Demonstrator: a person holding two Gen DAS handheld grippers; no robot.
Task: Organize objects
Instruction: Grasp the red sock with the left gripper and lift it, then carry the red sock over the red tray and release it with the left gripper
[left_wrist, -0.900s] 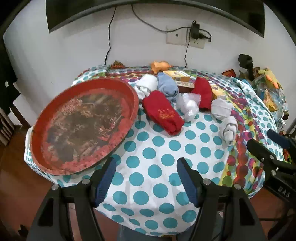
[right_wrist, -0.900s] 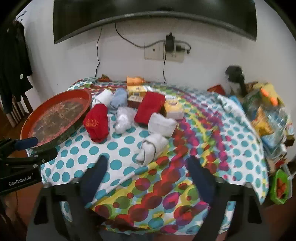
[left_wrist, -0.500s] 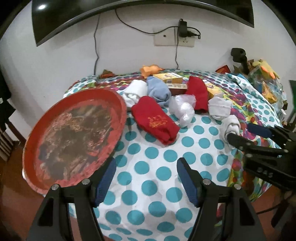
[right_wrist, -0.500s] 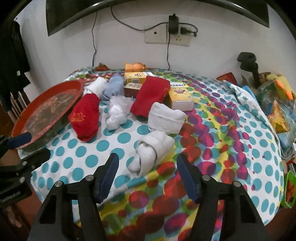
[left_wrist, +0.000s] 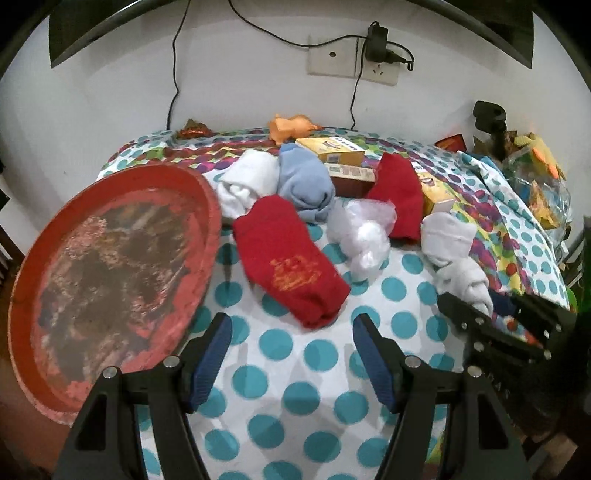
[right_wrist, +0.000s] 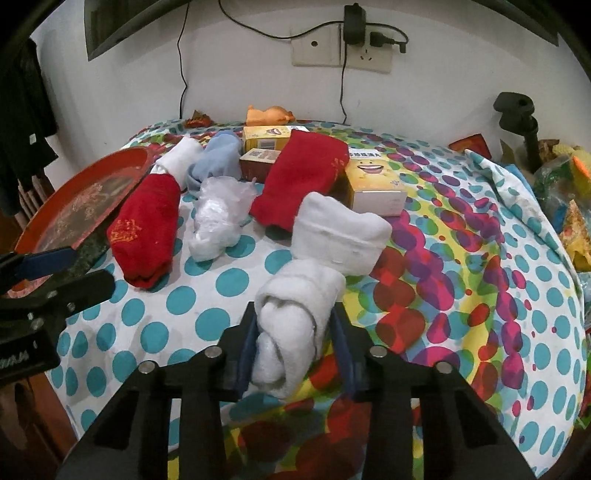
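right tongs (right_wrist: 291, 345) pinching rolled white sock (right_wrist: 295, 317) — folded sock (right_wrist: 340, 240) abutting

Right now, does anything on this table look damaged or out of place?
Yes. The red tray at the left looks badly worn: its inner surface is peeled into dark brown and pale patches. It also hangs partly over the table's edge. The socks and boxes lie in a loose heap, one red sock draped over the yellow box.
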